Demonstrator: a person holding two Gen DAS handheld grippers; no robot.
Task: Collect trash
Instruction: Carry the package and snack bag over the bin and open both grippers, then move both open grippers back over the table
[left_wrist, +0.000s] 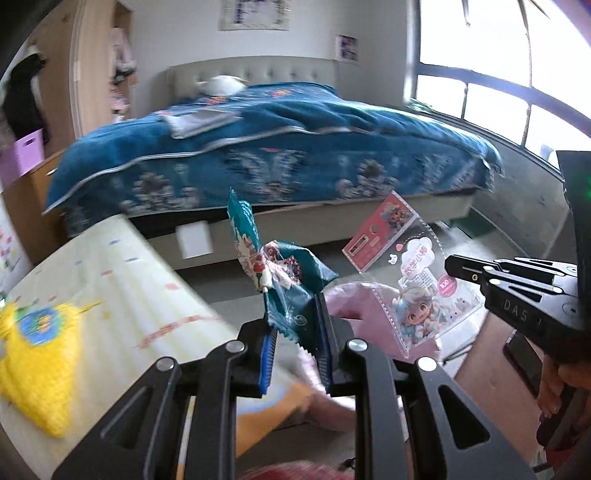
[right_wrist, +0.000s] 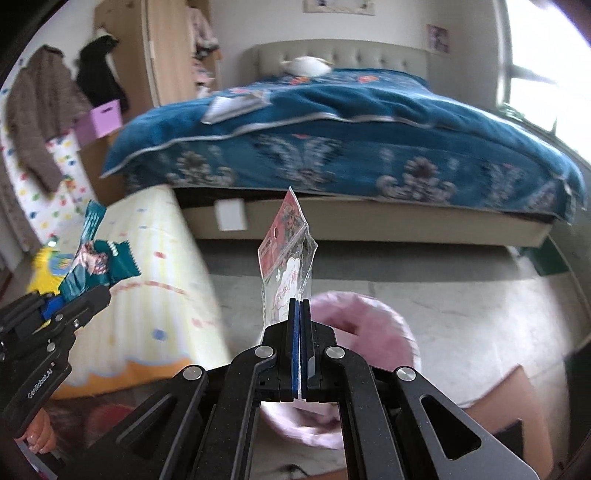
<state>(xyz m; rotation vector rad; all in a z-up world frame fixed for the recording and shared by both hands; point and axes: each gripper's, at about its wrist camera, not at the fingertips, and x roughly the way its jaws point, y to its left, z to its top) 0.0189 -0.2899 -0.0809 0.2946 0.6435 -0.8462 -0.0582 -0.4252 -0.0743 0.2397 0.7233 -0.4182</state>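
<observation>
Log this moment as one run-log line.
left tool: shut on teal snack wrapper | right tool: shut on clear sticker packet | pink bin: below, nothing dropped yet

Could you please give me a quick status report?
Left gripper shut on crumpled teal snack wrapper. Right gripper shut on clear cartoon-print packet. Pink basket below, unobstructed.

Teal snack wrapper (left_wrist: 291, 295): glossy crinkled plastic film. Cartoon sticker packet (right_wrist: 286, 258): clear shiny plastic over printed card. Left tool (left_wrist: 295, 354) and right tool (right_wrist: 300, 332): matt black, bright metal rivets. Bed cover (left_wrist: 280, 147): soft patterned cloth.
</observation>
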